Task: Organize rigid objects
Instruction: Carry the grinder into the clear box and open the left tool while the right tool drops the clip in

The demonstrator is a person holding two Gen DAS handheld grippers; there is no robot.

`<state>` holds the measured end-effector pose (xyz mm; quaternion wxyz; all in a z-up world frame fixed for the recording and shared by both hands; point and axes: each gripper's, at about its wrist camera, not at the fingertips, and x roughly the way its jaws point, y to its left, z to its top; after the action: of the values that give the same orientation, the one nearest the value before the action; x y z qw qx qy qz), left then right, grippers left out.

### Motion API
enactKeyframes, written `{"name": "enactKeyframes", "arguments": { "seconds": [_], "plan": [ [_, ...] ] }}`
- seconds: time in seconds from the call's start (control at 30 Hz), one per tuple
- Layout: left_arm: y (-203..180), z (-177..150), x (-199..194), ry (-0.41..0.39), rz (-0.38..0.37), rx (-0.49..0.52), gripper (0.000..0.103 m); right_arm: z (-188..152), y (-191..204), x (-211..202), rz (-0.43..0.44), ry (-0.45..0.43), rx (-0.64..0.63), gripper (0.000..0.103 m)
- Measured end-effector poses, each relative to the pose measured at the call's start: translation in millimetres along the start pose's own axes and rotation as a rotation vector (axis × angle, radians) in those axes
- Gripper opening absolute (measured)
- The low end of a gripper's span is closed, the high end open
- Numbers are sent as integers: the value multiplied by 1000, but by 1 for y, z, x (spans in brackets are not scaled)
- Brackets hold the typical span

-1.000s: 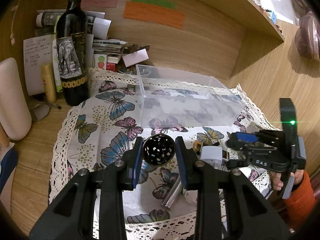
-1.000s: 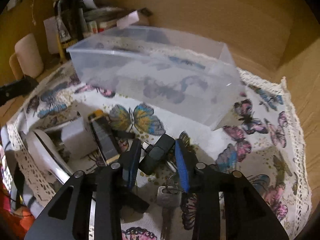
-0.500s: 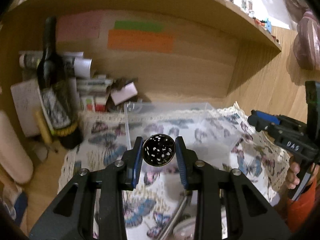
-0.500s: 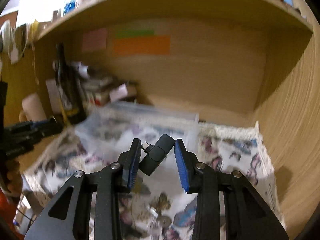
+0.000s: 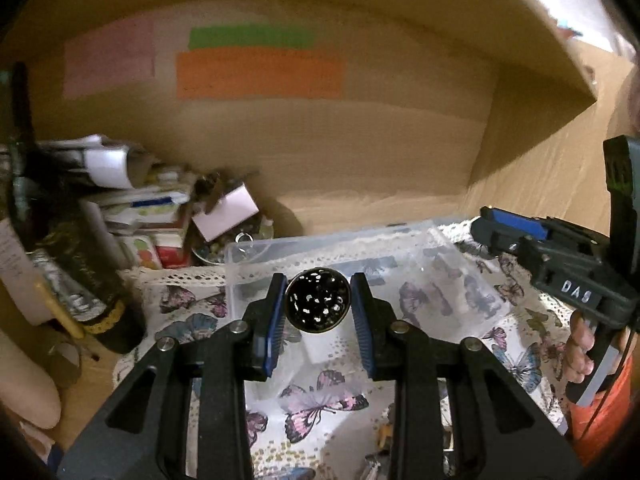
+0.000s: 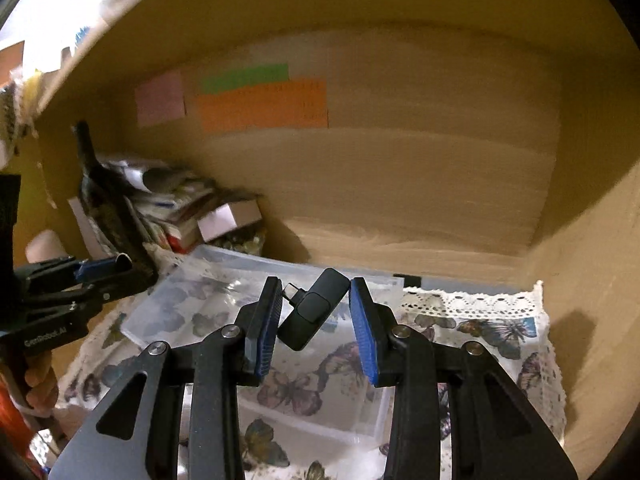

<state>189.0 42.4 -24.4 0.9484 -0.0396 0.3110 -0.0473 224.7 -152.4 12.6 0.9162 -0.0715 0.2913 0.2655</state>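
While both hovered over one clear bin, our left gripper clamped one round perforated disc; our right gripper pinched one black adapter.

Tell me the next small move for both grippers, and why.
Probably lower both toward the clear plastic bin and release. The left gripper is shut on a round perforated metal piece, the right gripper on a black USB-C adapter, both raised over the bin.
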Motion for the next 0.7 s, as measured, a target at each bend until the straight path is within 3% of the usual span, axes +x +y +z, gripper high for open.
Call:
{"name": "enactKeyframes", "arguments": {
  "seconds": [0.3,0.7],
  "plan": [
    [-8,-7,54,135,-4,56,32,-13,4,54,6,152,-30,32],
    [-19,-12,75,186,14,101,32,-34,6,86,-9,272,-54,32]
  ]
}}
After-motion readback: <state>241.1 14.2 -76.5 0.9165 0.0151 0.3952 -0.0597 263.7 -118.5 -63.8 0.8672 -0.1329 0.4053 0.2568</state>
